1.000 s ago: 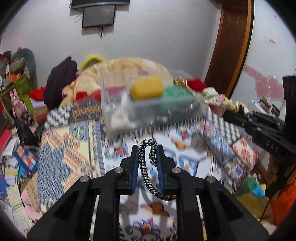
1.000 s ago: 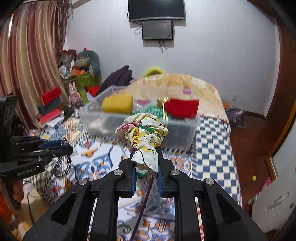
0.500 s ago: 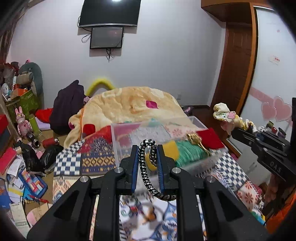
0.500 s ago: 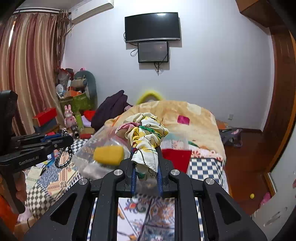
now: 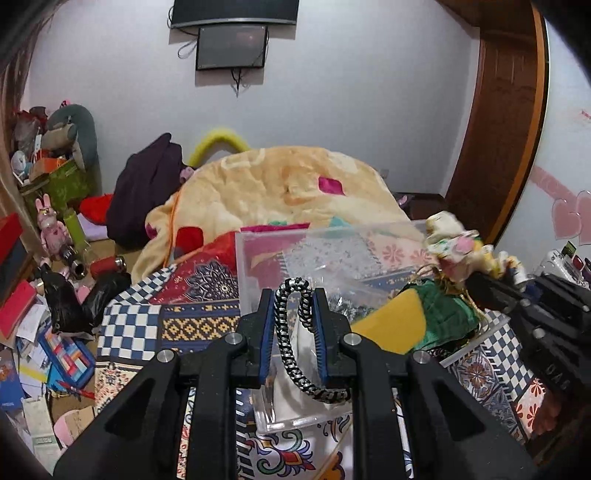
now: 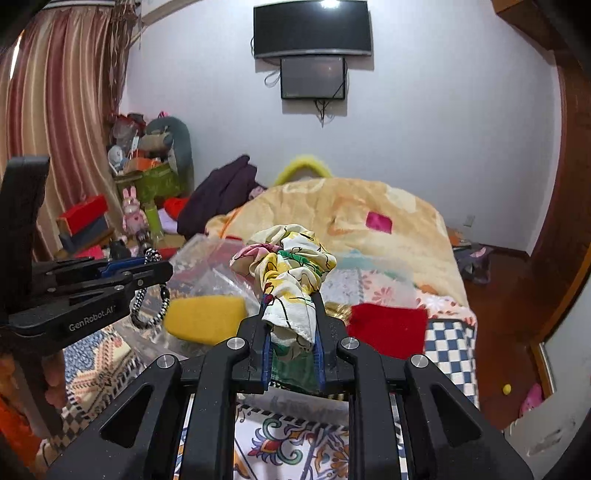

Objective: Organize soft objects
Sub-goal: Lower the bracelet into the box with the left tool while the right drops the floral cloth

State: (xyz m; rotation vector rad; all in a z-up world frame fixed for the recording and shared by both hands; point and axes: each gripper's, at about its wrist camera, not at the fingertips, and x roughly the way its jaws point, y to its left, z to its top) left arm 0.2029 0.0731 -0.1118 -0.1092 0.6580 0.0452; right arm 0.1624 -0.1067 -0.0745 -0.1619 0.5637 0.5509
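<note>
Black-and-silver cord: a braided loop (image 5: pixel 295 332) pinched between the blue pads of the left gripper (image 5: pixel 294 332); it arches above the fingertips and its lower end curls out under the right finger.
Left gripper: closed on the cord loop, held above the near end of the clear bin (image 5: pixel 258 266).
Flowered scrunchie: a cream, yellow and green cloth bundle (image 6: pixel 288 273) bunched above the fingertips of the right gripper (image 6: pixel 292 332), its tail squeezed between the 2 fingers.
Right gripper: clamped on the scrunchie, above the bin's contents.
Clear bin: it sits on the patterned bedspread (image 5: pixel 192 317); its thin walls are blurred in the right wrist view.
In the bin: a yellow sponge (image 6: pixel 205 319), a green cloth (image 5: pixel 443 314) beside it and a red cloth (image 6: pixel 388 328) further to the right.
Behind the bin: a peach blanket (image 5: pixel 288 192) heaped on the bed.
Wall: a dark screen (image 6: pixel 312 27) with a smaller 1 (image 6: pixel 313 77) below it.
</note>
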